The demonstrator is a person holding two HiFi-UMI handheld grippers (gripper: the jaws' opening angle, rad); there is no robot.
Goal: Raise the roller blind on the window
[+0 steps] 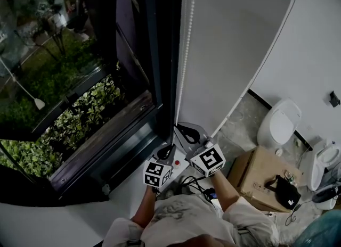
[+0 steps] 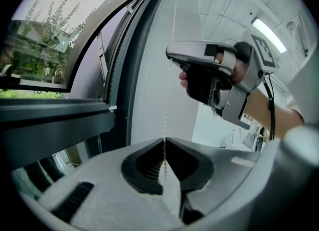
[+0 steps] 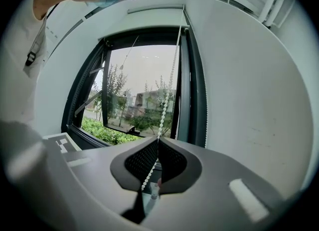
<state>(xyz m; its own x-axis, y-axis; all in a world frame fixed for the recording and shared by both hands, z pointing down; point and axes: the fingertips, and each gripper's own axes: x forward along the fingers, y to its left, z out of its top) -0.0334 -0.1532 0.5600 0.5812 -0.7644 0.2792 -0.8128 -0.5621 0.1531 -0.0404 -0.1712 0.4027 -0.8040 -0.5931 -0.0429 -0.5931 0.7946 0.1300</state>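
Room: white-walled corner beside a dark-framed window [image 1: 154, 81], with green plants [image 1: 69, 123] outside the glass.
Left gripper [image 2: 164, 140]: jaws pressed together on the bead chain [image 2: 167, 90], which comes straight up out of the black pads.
Right gripper [image 3: 158, 139]: jaws also pinched shut on the bead chain. It grips the same strand higher up than the left gripper, and its tip sits right above the left jaws in the left gripper view.
Both grippers, head view: held close together in front of the person's chest, just beside the lower right corner of the window, marker cubes facing up.
Bead chain: hangs straight along the window's right edge, between the dark frame and the white wall, rising to the top of the opening.
Roller blind [image 3: 149, 18]: shows only as a pale band across the head of the window opening; the glass below it is uncovered.
Floor, right side: white toilet [image 1: 278, 123] and cardboard box [image 1: 258, 169] with a black bag [image 1: 286, 191] on it, well apart from the grippers.
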